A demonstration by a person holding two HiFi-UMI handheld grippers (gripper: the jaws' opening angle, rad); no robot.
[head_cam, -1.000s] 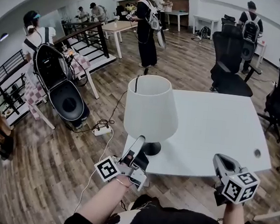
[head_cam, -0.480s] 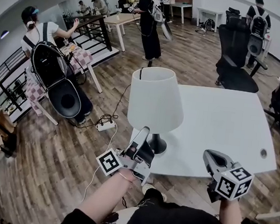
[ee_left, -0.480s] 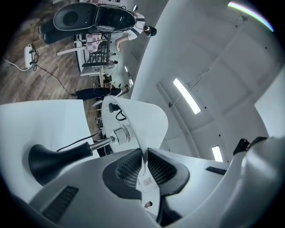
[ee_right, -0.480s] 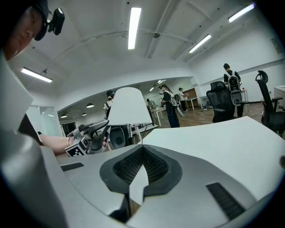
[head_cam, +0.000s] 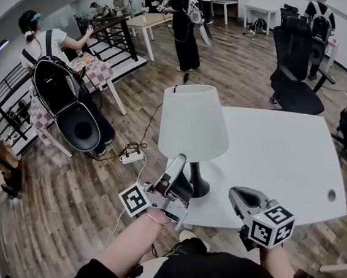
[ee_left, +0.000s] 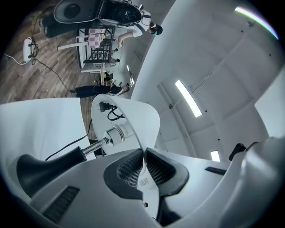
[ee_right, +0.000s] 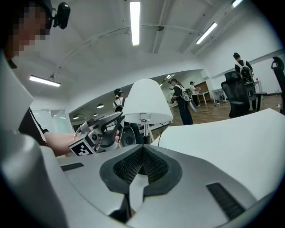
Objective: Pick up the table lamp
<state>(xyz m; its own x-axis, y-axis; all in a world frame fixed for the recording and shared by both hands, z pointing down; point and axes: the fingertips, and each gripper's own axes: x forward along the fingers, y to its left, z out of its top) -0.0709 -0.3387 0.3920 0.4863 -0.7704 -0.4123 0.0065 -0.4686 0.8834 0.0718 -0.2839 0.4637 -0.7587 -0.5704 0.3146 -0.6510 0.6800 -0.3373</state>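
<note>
The table lamp stands near the front left corner of the white table (head_cam: 283,153), with a white shade (head_cam: 194,122) over a black base (head_cam: 199,187). My left gripper (head_cam: 180,159) reaches up from below to the shade's lower rim. In the left gripper view its jaws are closing, and the shade's thin edge (ee_left: 133,118) runs down between the pads of the left gripper (ee_left: 143,161), which press on it. The stem (ee_left: 95,147) and base (ee_left: 44,167) lie left of them. My right gripper (head_cam: 234,194) hangs over the table's front edge, right of the base. The right gripper (ee_right: 142,149) is shut and empty, facing the lamp (ee_right: 147,100).
A black cable runs from the lamp down to a power strip (head_cam: 129,157) on the wooden floor. Black office chairs (head_cam: 298,68) stand behind the table. A person (head_cam: 188,26) stands at the back, and another sits at the left beside a large black case (head_cam: 72,106).
My right gripper has moved left along the table's front edge toward the lamp's base. My left gripper has edged up to the shade's rim.
</note>
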